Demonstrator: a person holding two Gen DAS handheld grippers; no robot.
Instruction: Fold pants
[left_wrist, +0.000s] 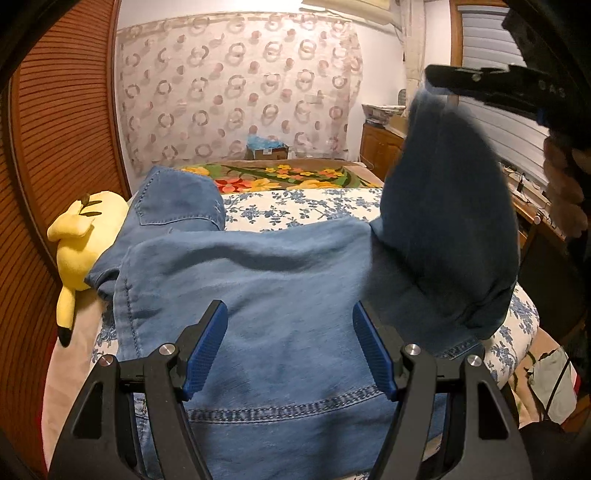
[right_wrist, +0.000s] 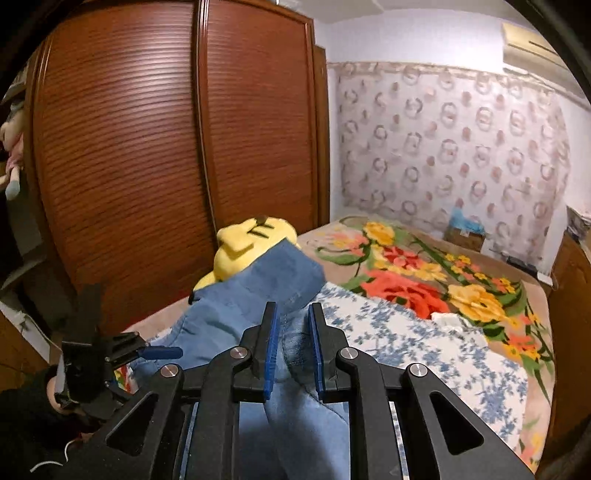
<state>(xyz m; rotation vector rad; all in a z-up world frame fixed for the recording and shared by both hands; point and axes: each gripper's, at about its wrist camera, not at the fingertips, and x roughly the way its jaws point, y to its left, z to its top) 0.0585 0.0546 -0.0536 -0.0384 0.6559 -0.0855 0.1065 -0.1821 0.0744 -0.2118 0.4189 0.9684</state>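
Nearest the left wrist lens, the left gripper (left_wrist: 290, 343) stands with its blue pads (left_wrist: 207, 350) spread wide and nothing between them; denim shows below and beyond the gap, and whether the pads touch it cannot be told. The jeans (left_wrist: 258, 295) lie spread across the bed (left_wrist: 303, 206), over the blue-flowered white sheet, with a stitched hem band running across just under the left gripper. A back pocket panel sits at the far left of the cloth, against the yellow plush toy (left_wrist: 79, 236) lying at the bed's edge.

From the right wrist view, the right gripper (right_wrist: 291, 343) has its pads drawn close on a bunched fold of the jeans (right_wrist: 255, 291), pinching the cloth between them. In the left wrist view this gripper (left_wrist: 436, 79) appears high at the upper right, and a darker, blurred length of denim hangs from it down to the rest of the garment on the bed.

Past the white sheet lies a flowered blanket (right_wrist: 424, 280). At the far end of the bed, against the patterned curtain (left_wrist: 236, 85), sits a cardboard box (left_wrist: 267, 149) with something blue in it, too small to identify
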